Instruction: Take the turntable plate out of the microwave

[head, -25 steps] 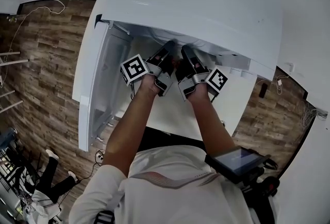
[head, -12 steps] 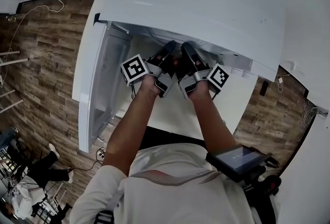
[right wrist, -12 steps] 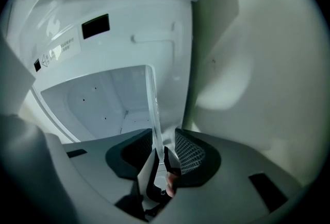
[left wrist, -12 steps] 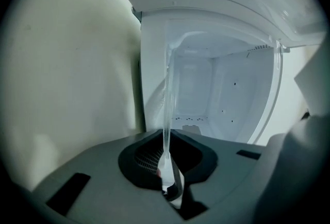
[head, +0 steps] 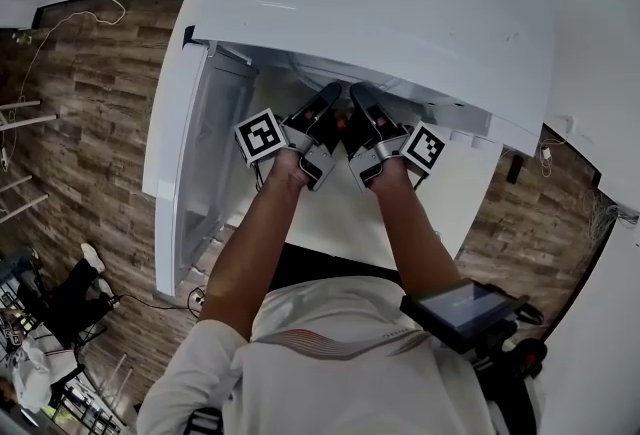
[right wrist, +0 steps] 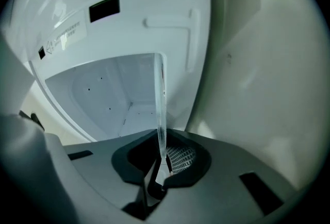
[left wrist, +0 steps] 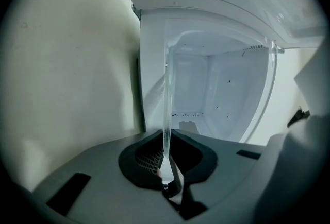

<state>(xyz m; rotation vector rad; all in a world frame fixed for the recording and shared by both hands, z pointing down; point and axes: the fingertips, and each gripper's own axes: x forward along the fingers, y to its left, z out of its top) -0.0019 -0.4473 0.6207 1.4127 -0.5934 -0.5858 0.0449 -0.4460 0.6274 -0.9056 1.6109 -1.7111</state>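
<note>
2 tools, mine, jaws just closed: left tool [left wrist: 166, 169] and right tool [right wrist: 161, 164] each pinch rim of glass turntable plate [left wrist: 167, 104], edge-on between pads. Plate runs ahead from both tools into open microwave [head: 380, 13]; tools side by side at its mouth.

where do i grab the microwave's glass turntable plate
Grip the clear glass turntable plate by its thin near rim, from the front of the white microwave: it presents edge-on. Left gripper and right gripper have just closed, rim between their jaws.
</note>
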